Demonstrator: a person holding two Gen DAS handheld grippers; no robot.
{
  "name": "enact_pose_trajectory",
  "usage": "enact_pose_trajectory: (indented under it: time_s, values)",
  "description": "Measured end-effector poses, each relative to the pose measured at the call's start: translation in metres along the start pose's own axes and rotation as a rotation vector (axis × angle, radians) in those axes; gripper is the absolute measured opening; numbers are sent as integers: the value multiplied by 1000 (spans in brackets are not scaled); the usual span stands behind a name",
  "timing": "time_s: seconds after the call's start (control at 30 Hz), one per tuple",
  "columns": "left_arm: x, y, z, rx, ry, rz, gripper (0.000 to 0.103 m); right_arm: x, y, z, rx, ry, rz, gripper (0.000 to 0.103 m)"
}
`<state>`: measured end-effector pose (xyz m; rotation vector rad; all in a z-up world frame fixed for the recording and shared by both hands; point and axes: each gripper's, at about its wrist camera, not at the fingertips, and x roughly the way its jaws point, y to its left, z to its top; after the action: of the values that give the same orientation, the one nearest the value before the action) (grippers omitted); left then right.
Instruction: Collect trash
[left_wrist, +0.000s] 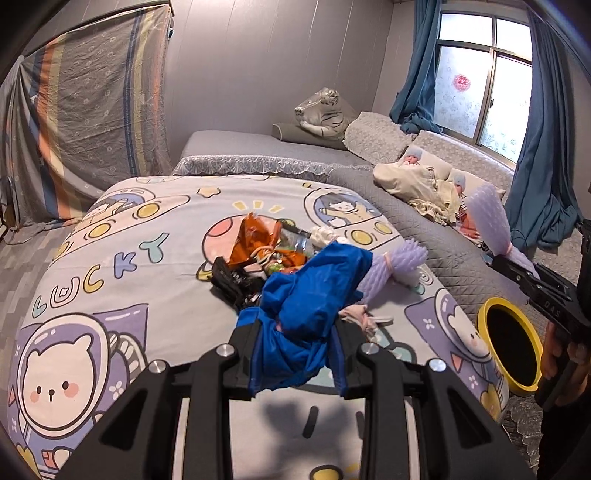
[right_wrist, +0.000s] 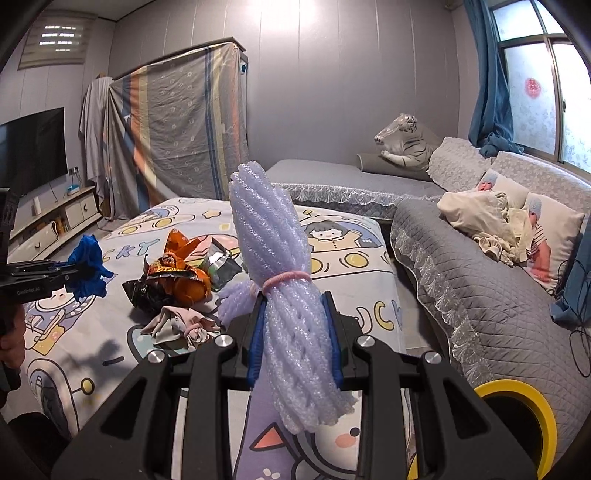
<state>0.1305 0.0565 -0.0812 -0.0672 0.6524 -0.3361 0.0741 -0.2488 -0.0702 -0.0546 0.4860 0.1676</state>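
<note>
Now the left gripper (left_wrist: 293, 354) had its fingers pinched on a blue bag (left_wrist: 310, 295), up above the bed (left_wrist: 155, 236). Beside it, the right gripper (right_wrist: 295, 332) squeezed a purple foam net (right_wrist: 273, 266). Farther along the bed lay orange wrappers (right_wrist: 181, 273).

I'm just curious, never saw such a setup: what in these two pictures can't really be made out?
- Yellow bin: inside is black in both views; cut off by the right-wrist edge.
- Trash pile: partly behind blue bag in the left claw.
- Bedspread behind foam net in the right claw.
</note>
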Motion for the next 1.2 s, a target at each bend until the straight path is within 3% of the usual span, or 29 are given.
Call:
enact_pose_trajectory:
  time_s: [0.63,1.2]
  values:
    - [4,-53,17,66,-22,-54,27,-19,-21,-4,42,-23,-37,27]
    - [28,-132,33,167,-5,-173,27,-39,-62,-16,98,-37,-119,27]
